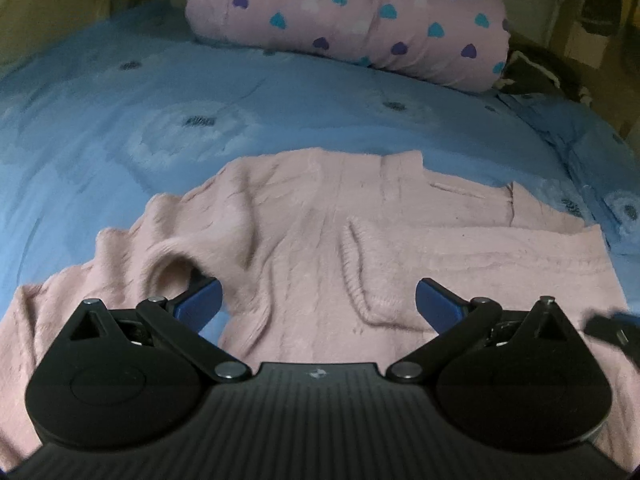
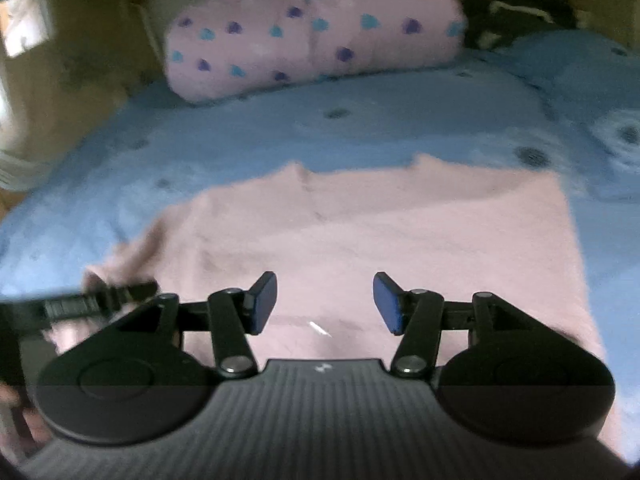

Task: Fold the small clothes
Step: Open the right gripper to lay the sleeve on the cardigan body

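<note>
Pink knit sweater [image 1: 304, 220] lies mid-fold on the blue bed [image 1: 120, 128]; both grippers [image 1: 318, 300] [image 2: 325, 302] hang apart, empty; next, grasp the left sleeve [image 1: 120, 256].

Pink sweater [image 1: 304, 240] lower edge behind gripper body.

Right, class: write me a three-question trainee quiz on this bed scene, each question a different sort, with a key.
1. True or false: the fluffy pink knitted sweater lies on the blue flowered bedspread.
2. The rolled pink blanket is printed with: A stars, B hearts, C stripes?
3. Fill in: both the left gripper and the right gripper have their jaws ____, holding nothing.

Key: 1 true; 2 B; 3 open.
</note>
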{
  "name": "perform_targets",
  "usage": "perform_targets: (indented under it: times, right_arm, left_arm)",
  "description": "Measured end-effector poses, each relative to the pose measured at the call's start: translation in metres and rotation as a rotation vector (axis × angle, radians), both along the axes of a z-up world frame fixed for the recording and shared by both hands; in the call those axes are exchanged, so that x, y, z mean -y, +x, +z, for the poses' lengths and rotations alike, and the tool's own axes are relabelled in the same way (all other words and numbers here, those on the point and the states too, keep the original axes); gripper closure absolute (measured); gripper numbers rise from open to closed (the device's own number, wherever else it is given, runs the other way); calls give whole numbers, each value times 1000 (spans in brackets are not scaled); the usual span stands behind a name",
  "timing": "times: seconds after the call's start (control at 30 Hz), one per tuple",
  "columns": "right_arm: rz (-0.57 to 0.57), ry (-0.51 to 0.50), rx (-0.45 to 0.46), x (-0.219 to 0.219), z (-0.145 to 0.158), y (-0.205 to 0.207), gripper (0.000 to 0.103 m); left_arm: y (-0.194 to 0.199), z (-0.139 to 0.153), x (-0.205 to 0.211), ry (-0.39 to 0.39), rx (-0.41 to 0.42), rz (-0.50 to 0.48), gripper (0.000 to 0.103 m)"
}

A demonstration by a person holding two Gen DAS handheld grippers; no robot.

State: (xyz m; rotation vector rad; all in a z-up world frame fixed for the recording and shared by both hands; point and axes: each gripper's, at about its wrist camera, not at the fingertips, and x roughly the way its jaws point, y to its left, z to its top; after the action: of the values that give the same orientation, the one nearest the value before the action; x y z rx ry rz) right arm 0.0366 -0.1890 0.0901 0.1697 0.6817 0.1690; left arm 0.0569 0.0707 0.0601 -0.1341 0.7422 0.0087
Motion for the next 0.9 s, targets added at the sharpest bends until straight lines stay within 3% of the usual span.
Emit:
perform_targets:
  times: [0.23,0.33,0.4,0.57,0.63,0.9]
  right_arm:
    - [-68,-21,-41,44,-27,-30,46]
    - [-54,27,-144,55,-42,-25,46]
    - [-80,111,-186,63,-50,-24,46]
    - [-54,201,-191,62,-47,-26,44]
    - [-48,216,-196,60,-47,-27,44]
    - [-72,143,-178,62,-43,-29,44]
  left_arm:
    - [28,-13,21,38,-9,-43,0]
    - [38,-19,32,41,-10,-83,0]
    - [43,-22,43,74,1,-105,0]
    - [57,-39,68,155,-51,-111,0]
    - [58,-45,72,144,-50,-83,0]
    - [52,-48,83,134,10,-91,0]
